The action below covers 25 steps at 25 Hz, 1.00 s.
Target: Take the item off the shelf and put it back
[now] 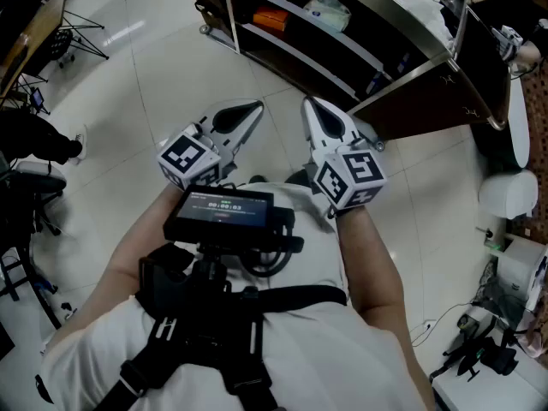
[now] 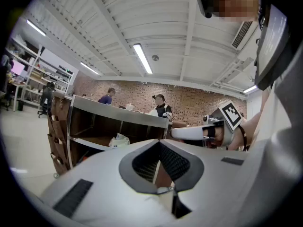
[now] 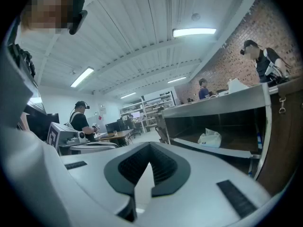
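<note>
Sitting on shelf [image 1: 301,61]: white bag [image 1: 328,11]; orange pkg [image 1: 270,19] below.

A bag [image 1: 328,13] lies on the shelf [image 1: 300,22], ahead of the person [image 1: 282,341].

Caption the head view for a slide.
Left gripper and right gripper, shut and empty, face the shelf with white bag.

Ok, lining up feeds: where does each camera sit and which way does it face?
Head view: on the head, steeply down; both forearms, left hand-held gripper, right hand-held gripper.
Left gripper view: on it, along shut jaws toward the shelf; right hand-held gripper shows.
Right gripper view: likewise; shelf right, left hand-held gripper at left.
Shared: white bag on the shelf.
</note>
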Tool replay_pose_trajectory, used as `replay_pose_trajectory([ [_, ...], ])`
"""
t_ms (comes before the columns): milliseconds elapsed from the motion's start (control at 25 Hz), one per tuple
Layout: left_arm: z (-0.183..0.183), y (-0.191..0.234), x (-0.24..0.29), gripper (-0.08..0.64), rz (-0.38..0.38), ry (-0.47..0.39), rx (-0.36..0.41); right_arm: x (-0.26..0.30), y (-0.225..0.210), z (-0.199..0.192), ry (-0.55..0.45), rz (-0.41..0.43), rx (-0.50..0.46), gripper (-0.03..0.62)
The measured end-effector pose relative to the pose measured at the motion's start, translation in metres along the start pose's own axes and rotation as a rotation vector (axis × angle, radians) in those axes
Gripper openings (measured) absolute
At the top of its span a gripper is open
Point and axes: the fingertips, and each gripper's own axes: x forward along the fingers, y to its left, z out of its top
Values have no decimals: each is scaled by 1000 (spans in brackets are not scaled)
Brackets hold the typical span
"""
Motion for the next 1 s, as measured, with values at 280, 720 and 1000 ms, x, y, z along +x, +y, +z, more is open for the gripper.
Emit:
replay_pose_trajectory([
  [280,-14,40,-19,8,71,-11,-17,9,2,-12,30,5,7,6],
  [720,-14,67,40,8,68,73,-57,65,-66,-34,104,3,47,6],
  [1000,2,120,101,8,115,133,-32,113,-128,-26,120,17,83,6],
])
